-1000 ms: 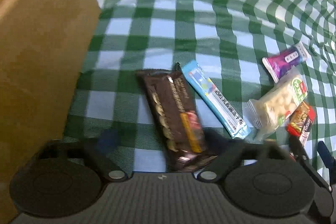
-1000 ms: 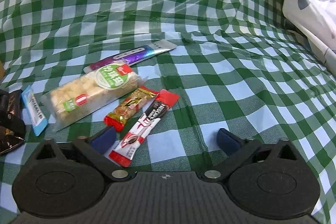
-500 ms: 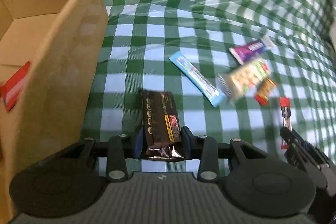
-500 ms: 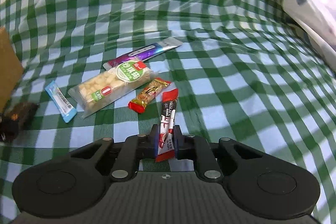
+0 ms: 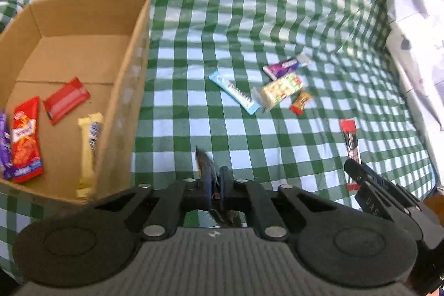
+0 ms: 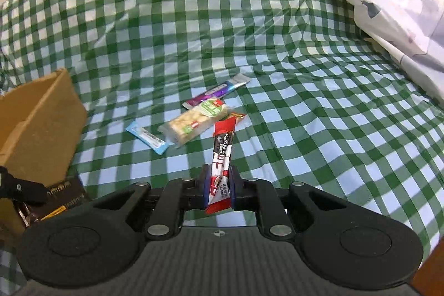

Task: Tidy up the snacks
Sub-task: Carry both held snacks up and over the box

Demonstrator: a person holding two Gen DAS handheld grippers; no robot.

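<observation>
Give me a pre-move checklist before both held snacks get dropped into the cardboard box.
1. Left gripper shut on the dark chocolate bar: ok, though seen edge-on and blurred.
2. Right gripper shut on the red coffee stick: ok, clamped near its lower end.
3. Cardboard box open on top: ok.
4. Free floor space in the box: ok, bare cardboard behind the red packet.
5. Either gripper over the box opening: not ok, both are outside its wall.
6. Grip firmness for the carry: cannot tell.
</observation>
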